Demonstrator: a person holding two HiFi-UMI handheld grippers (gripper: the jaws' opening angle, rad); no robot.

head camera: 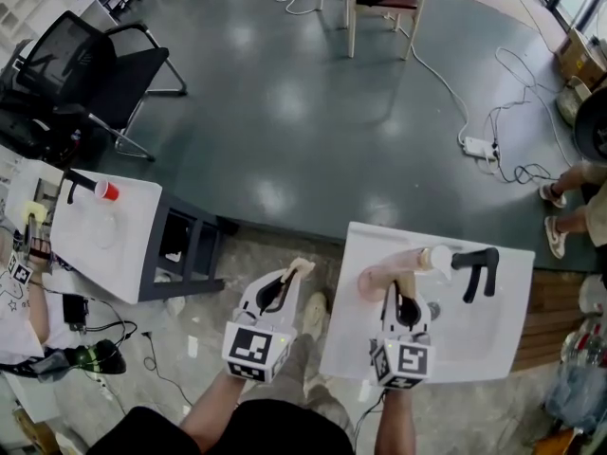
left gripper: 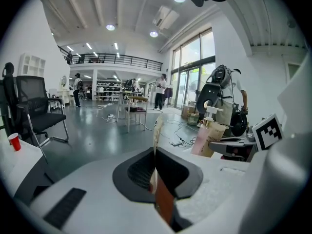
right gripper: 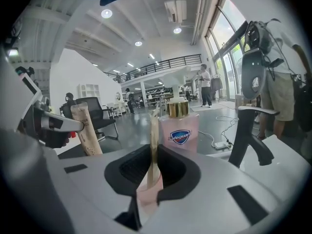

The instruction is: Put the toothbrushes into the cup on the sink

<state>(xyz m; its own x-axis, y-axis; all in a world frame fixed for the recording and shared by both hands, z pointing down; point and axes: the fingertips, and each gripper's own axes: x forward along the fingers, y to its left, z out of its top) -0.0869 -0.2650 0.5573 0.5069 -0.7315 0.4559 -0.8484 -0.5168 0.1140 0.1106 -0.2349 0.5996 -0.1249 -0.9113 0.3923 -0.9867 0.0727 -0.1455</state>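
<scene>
My left gripper point(head camera: 285, 285) is shut on a toothbrush in a beige pack point(head camera: 302, 268), over the floor just left of the white sink point(head camera: 493, 339). In the left gripper view the pack point(left gripper: 157, 135) stands edge-on between the jaws of that gripper point(left gripper: 156, 155). My right gripper point(head camera: 403, 292) is shut on a toothbrush in a pinkish pack point(head camera: 379, 278) above the sink's near left part. In the right gripper view that pack point(right gripper: 154, 145) rises from this gripper point(right gripper: 155, 155) in front of a pink soap bottle point(right gripper: 180, 133). I cannot make out a cup on the sink.
A black faucet point(head camera: 479, 271) and the soap bottle point(head camera: 441, 259) stand at the sink's far edge. A small white table point(head camera: 104, 235) with a red cup point(head camera: 107, 191) is at the left, a black office chair point(head camera: 85, 64) behind it. Cables and a power strip point(head camera: 477, 146) lie on the floor.
</scene>
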